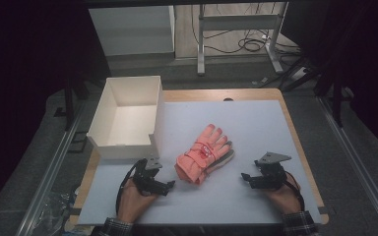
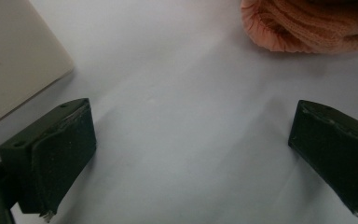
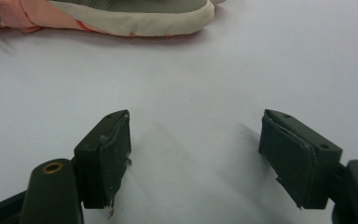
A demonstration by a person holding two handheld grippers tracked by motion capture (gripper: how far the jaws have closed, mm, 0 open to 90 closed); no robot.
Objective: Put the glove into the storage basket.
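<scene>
A pink knitted glove (image 1: 204,153) with a grey palm side lies on the pale mat, fingers pointing to the far right. My left gripper (image 1: 169,186) rests on the mat just left of the glove's cuff, and its jaws stand open with nothing between them. In the left gripper view the cuff (image 2: 303,25) is ahead at the upper right, beyond the left gripper (image 2: 191,140). To the glove's right, my right gripper (image 1: 245,178) is also open and empty. In the right gripper view the glove (image 3: 121,16) lies ahead of the right gripper (image 3: 196,140).
A white open box (image 1: 128,115) stands at the mat's far left, its wall (image 2: 14,56) close to my left gripper. The pale mat (image 1: 256,123) covers a wooden table. Beyond the table are a desk frame and cables on the floor.
</scene>
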